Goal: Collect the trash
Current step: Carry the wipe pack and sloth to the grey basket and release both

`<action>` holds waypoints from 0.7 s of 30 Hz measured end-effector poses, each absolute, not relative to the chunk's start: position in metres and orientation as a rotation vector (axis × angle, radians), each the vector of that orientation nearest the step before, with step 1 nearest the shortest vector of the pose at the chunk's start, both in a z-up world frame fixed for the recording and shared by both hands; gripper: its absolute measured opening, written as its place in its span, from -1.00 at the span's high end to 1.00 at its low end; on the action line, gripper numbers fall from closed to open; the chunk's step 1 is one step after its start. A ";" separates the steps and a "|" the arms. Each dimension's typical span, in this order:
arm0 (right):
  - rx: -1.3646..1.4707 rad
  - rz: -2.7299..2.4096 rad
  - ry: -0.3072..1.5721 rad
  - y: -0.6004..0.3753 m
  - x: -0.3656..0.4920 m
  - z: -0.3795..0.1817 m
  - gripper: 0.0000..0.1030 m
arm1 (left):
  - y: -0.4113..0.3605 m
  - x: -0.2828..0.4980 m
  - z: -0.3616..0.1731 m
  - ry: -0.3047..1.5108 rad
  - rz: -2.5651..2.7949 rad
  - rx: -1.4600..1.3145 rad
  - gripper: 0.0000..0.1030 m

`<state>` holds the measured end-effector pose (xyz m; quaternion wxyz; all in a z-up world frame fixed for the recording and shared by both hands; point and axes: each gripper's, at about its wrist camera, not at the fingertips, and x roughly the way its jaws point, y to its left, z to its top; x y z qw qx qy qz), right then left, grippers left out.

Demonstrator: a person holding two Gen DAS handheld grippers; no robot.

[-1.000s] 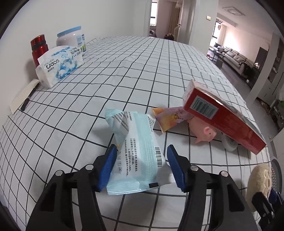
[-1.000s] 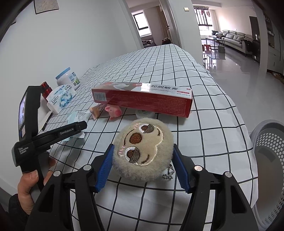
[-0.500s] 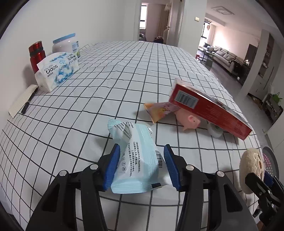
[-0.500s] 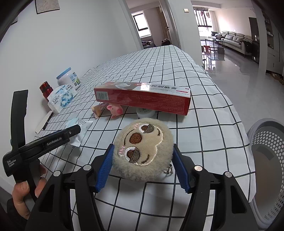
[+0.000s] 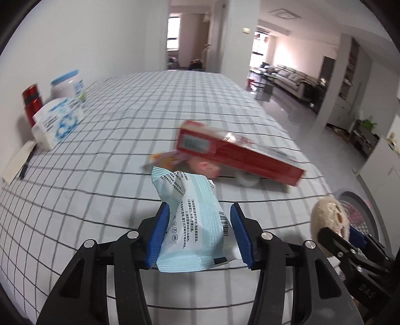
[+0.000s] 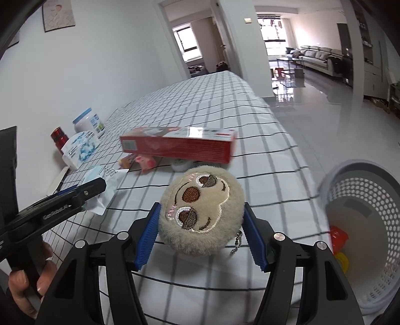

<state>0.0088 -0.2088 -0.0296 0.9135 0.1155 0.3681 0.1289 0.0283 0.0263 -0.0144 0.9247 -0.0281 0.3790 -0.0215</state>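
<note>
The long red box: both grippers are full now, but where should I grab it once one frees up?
Take the red box across its narrow width near the middle, coming from above. It lies tilted, propped on the pink pig toy and a small white item, so the barcode end is raised and an end grip would probably swing it.

This is a home, an open-plan flat. A long bench under a white cloth with a black grid (image 6: 225,105) stands against a plain white wall and runs toward a doorway. Beyond a white pillar (image 6: 240,37) lies a living room with a pale grey sofa (image 6: 317,56), a low glass coffee table (image 6: 287,62) and a glossy tiled floor (image 6: 325,107). A framed picture (image 6: 58,15) hangs on the wall. Household goods sit on the bench: a soft white-and-blue tissue pack (image 5: 56,122), a white jar with a blue lid (image 5: 67,83) and a red metal flask (image 5: 32,102).
</note>
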 end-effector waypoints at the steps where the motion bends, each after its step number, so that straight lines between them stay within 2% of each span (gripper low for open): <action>1: 0.242 0.254 0.757 -0.215 0.006 -0.030 -0.20 | 0.019 0.026 -0.013 0.771 -0.058 -0.049 0.04; 21: 0.331 -0.159 0.765 -0.382 -0.051 -0.058 -0.20 | -0.173 0.011 -0.022 0.793 -0.558 0.081 0.05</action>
